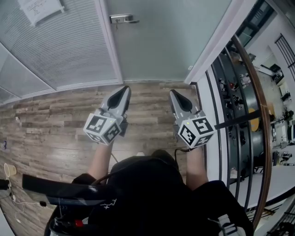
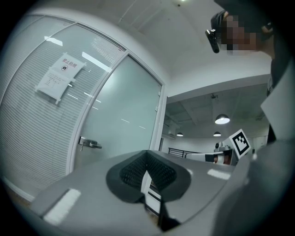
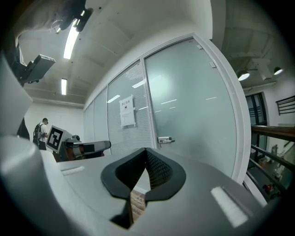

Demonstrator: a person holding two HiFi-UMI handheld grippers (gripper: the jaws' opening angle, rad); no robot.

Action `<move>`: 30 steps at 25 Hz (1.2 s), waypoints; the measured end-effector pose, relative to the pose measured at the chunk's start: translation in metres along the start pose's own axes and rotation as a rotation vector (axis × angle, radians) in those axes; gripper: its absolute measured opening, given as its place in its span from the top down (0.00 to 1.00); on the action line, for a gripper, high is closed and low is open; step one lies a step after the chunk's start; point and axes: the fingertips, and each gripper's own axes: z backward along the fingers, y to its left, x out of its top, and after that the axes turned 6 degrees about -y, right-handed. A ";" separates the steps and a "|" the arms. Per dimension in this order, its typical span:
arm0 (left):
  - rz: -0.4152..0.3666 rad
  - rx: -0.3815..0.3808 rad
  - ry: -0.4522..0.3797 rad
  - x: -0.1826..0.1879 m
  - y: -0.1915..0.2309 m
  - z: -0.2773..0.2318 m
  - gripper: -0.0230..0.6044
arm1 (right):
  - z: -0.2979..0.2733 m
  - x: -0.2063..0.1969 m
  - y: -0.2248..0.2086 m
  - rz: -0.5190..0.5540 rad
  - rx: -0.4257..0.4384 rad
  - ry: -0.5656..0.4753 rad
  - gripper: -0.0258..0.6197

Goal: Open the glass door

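The frosted glass door [image 1: 161, 37] stands closed ahead of me, its metal lever handle [image 1: 124, 19] on the door's left side. Both grippers are held out side by side over the wooden floor, some way short of the door. My left gripper [image 1: 125, 89] is shut with nothing between its pads. My right gripper [image 1: 174, 93] is shut and empty too. In the left gripper view the handle [image 2: 90, 143] lies left of the closed jaws [image 2: 147, 156]. In the right gripper view the handle [image 3: 166, 139] sits just above and right of the closed tips [image 3: 146, 152].
A blinds-covered glass wall [image 1: 55, 50] with a paper notice [image 1: 41, 9] runs left of the door. On the right a wooden-topped railing [image 1: 252, 92] guards a drop to a lower floor. Cables [image 1: 11, 191] lie on the floor at the lower left.
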 end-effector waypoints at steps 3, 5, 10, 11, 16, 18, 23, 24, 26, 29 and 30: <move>0.009 0.005 0.005 -0.002 0.005 0.001 0.96 | -0.004 -0.002 0.002 0.008 -0.002 0.014 0.96; 0.014 0.004 0.006 -0.002 0.006 0.001 0.97 | -0.006 0.000 0.002 0.015 -0.004 0.018 0.96; 0.026 0.012 0.004 -0.008 0.006 -0.001 0.97 | -0.006 -0.003 -0.003 0.008 -0.008 0.019 0.96; 0.028 0.017 0.005 -0.010 0.007 -0.002 0.97 | -0.006 -0.005 -0.006 0.002 -0.008 0.021 0.96; 0.005 0.022 0.019 -0.011 0.010 -0.014 0.97 | -0.018 -0.003 -0.023 -0.012 0.005 0.004 0.96; -0.009 0.031 0.015 -0.008 0.014 -0.023 0.97 | -0.028 0.003 -0.029 -0.003 0.025 -0.003 0.96; -0.028 0.053 -0.004 0.000 0.022 -0.048 0.97 | -0.050 0.016 -0.048 -0.013 0.073 -0.025 0.96; -0.028 0.053 -0.006 0.001 0.022 -0.053 0.97 | -0.053 0.017 -0.052 -0.016 0.081 -0.026 0.96; -0.026 0.058 -0.014 0.002 0.022 -0.063 0.97 | -0.060 0.018 -0.060 -0.013 0.097 -0.022 0.96; -0.010 0.078 -0.030 0.001 0.024 -0.079 0.97 | -0.067 0.019 -0.073 -0.005 0.118 -0.014 0.96; -0.013 0.084 -0.030 -0.001 0.024 -0.085 0.97 | -0.068 0.020 -0.079 -0.004 0.124 -0.014 0.96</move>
